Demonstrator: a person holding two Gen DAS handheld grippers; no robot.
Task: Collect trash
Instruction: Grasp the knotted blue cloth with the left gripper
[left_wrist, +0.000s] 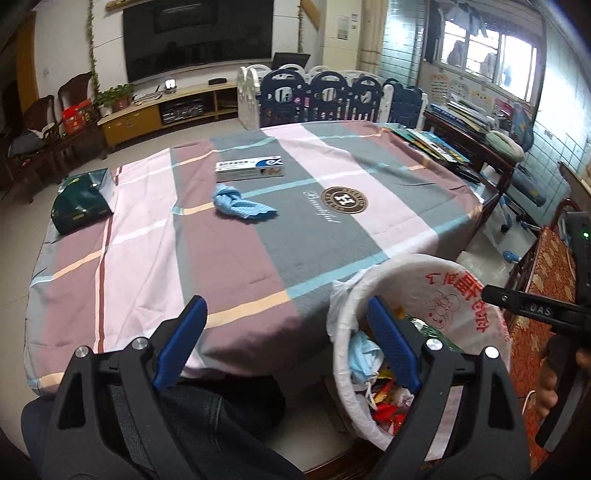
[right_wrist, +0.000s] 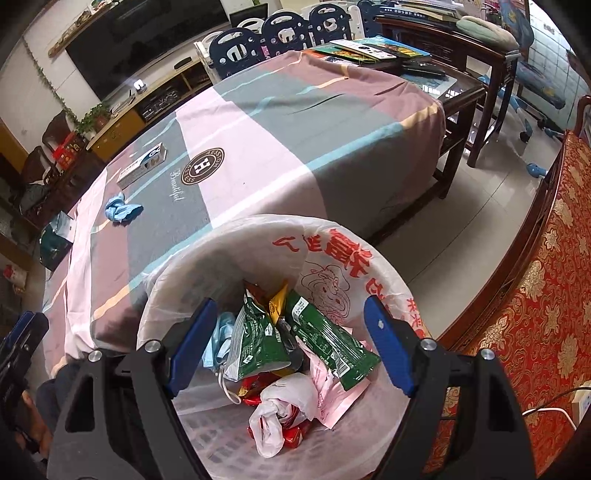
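A white bin (left_wrist: 424, 266) (right_wrist: 258, 229), lined with a red-printed plastic bag, stands at the near right corner of the cloth-covered table (left_wrist: 258, 258). Inside it lie green snack packets (right_wrist: 258, 332), a blue face mask (right_wrist: 221, 332) (left_wrist: 364, 354), a white plastic bag (right_wrist: 280, 406) and red wrappers. My left gripper (left_wrist: 284, 310) is open and empty, its right finger over the bin's rim. My right gripper (right_wrist: 291, 308) hangs open and empty above the bin's contents. On the table lie a crumpled blue cloth (left_wrist: 236, 203) (right_wrist: 120, 208) and a white-and-blue box (left_wrist: 251, 168) (right_wrist: 142, 166).
A dark green box (left_wrist: 83, 201) sits at the table's far left edge. A red-and-gold upholstered bench (right_wrist: 535, 295) runs along the right of the bin. A wooden side table with books (right_wrist: 406, 55) stands beyond. The person's dark trousers (left_wrist: 207, 413) are below the table edge.
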